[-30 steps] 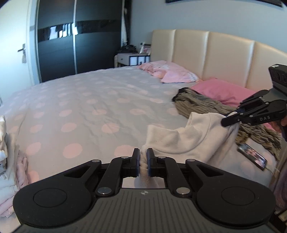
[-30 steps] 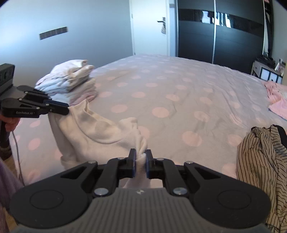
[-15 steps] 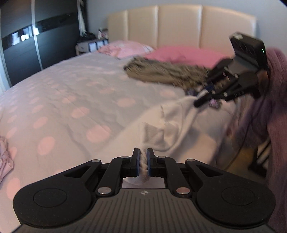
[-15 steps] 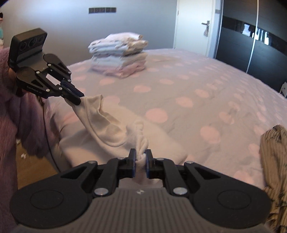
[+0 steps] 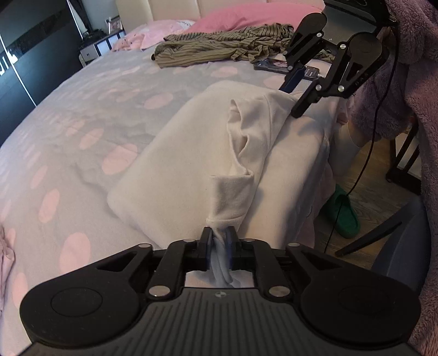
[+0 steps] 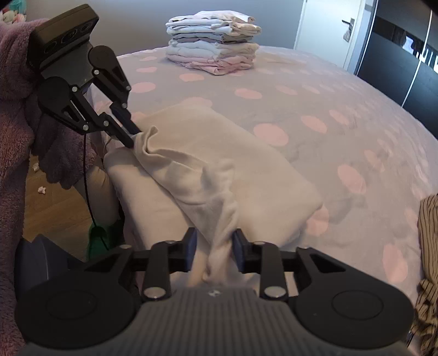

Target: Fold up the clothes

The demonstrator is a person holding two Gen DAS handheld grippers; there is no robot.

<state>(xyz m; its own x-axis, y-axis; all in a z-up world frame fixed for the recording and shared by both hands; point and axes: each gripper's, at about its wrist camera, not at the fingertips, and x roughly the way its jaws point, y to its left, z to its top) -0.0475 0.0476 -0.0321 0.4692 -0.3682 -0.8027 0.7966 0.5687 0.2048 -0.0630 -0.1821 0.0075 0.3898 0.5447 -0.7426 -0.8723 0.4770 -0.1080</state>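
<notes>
A cream-white garment [image 5: 191, 153] [image 6: 224, 153] lies folded over on the spotted bed cover [image 5: 82, 109], at the bed's near edge. My left gripper [image 5: 220, 238] [image 6: 132, 138] is at one near corner. Its jaws are opening, and a twisted bunch of the cloth still lies loosely between the pads. My right gripper [image 6: 215, 241] [image 5: 288, 102] is at the other near corner. Its jaws are opening too, with a rope of cloth between them and gaps on both sides. Both grippers point down at the bed edge.
A stack of folded clothes [image 6: 216, 46] stands farther back on the bed. A striped garment [image 5: 219, 46] and a phone [image 5: 273, 64] lie near the pink pillows [image 5: 246, 16]. A purple fleece sleeve [image 5: 410, 68], wooden floor and a green slipper [image 5: 342, 216] are beside the bed.
Both grippers came down toward the bed's near edge with the white garment, which now lies folded over on the cover. The jaws of both, tightly shut before, have parted.
</notes>
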